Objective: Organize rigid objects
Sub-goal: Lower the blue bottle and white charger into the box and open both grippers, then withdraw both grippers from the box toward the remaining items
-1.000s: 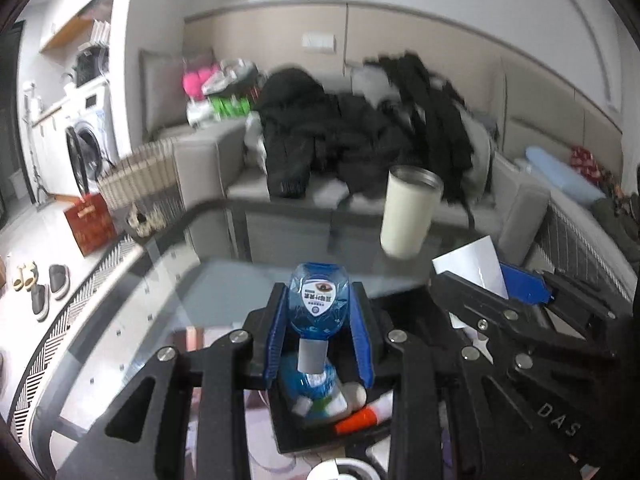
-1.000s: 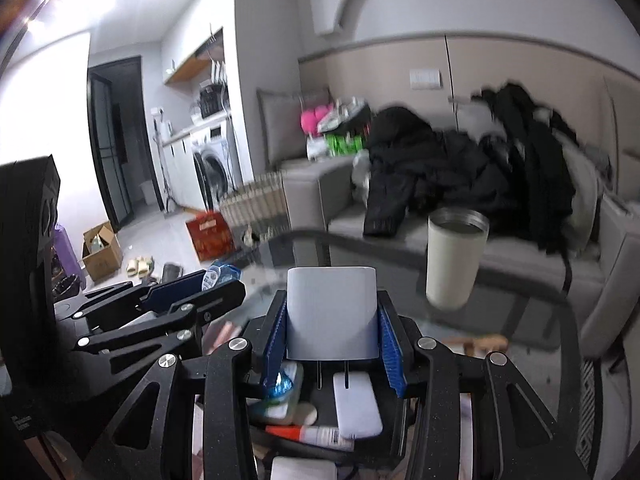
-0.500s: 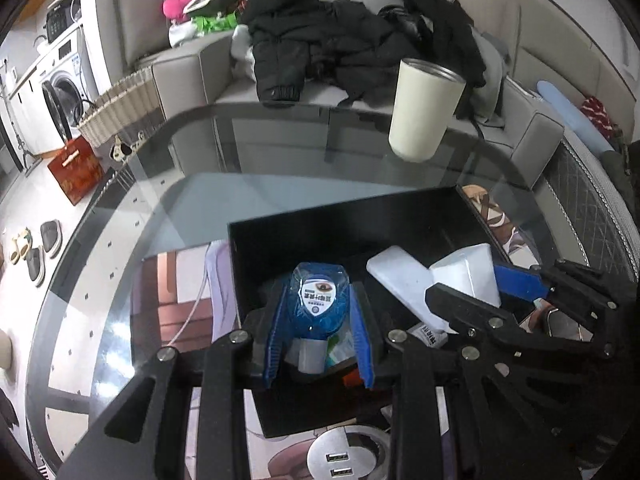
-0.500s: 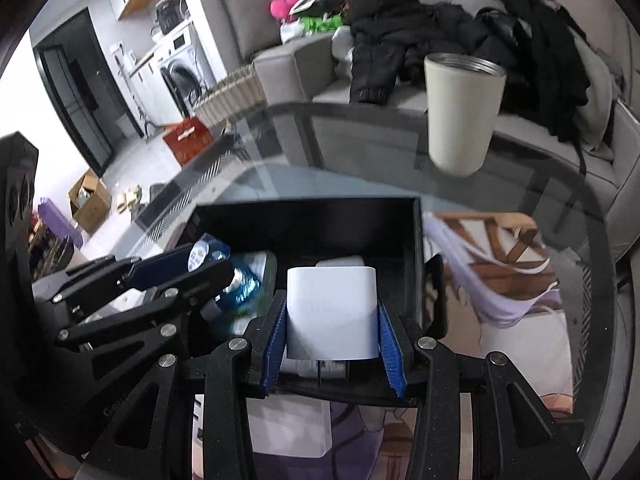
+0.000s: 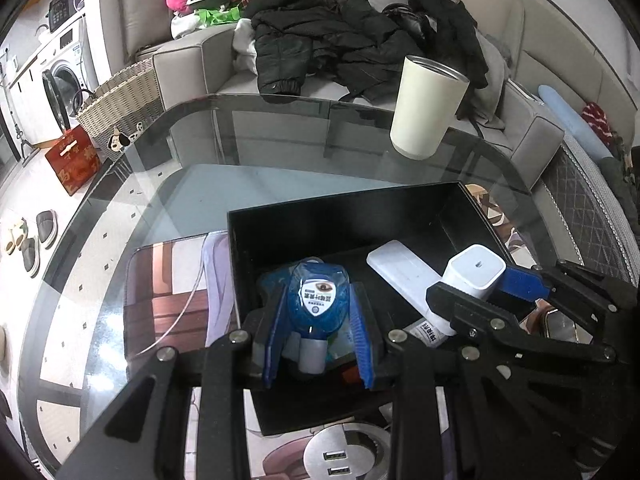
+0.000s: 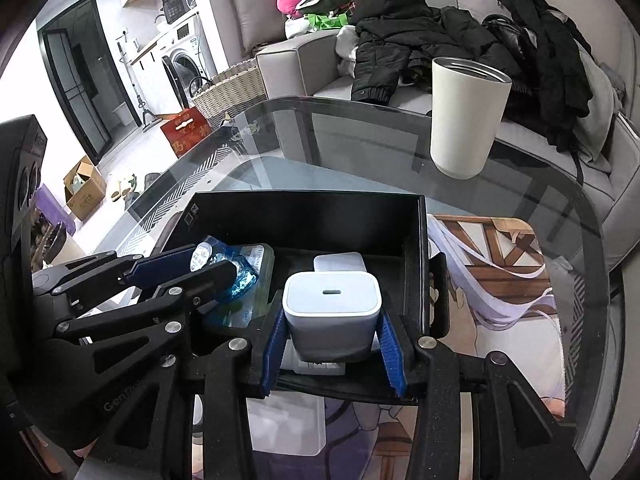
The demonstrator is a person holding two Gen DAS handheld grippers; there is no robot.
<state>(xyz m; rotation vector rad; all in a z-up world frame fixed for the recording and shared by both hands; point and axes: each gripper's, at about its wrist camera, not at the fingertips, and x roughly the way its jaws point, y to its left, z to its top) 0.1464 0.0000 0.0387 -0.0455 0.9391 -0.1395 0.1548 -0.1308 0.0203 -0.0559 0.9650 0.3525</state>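
Observation:
An open black box [image 5: 340,216] sits on the glass table. My left gripper [image 5: 316,320] is shut on a blue transparent bottle [image 5: 318,300] with a white label and hangs just over the box's near left part. My right gripper [image 6: 332,332] is shut on a white charger cube [image 6: 332,304], low over the box's near right part. In the left wrist view the charger [image 5: 474,270] shows between the right gripper's fingers [image 5: 520,280]. A flat white slab [image 5: 400,270] and a labelled tube [image 5: 430,328] lie inside the box.
A cream tumbler [image 5: 426,110] stands on the glass table [image 5: 200,184] behind the box. A printed mat [image 6: 500,280] lies under and right of the box. A round USB hub [image 5: 344,452] sits near the front edge. A sofa with black jackets [image 5: 340,40] lies beyond.
Both grippers sank and tipped downward over the black box, then held still for the last half second. The bottle and the charger stayed in their grips.

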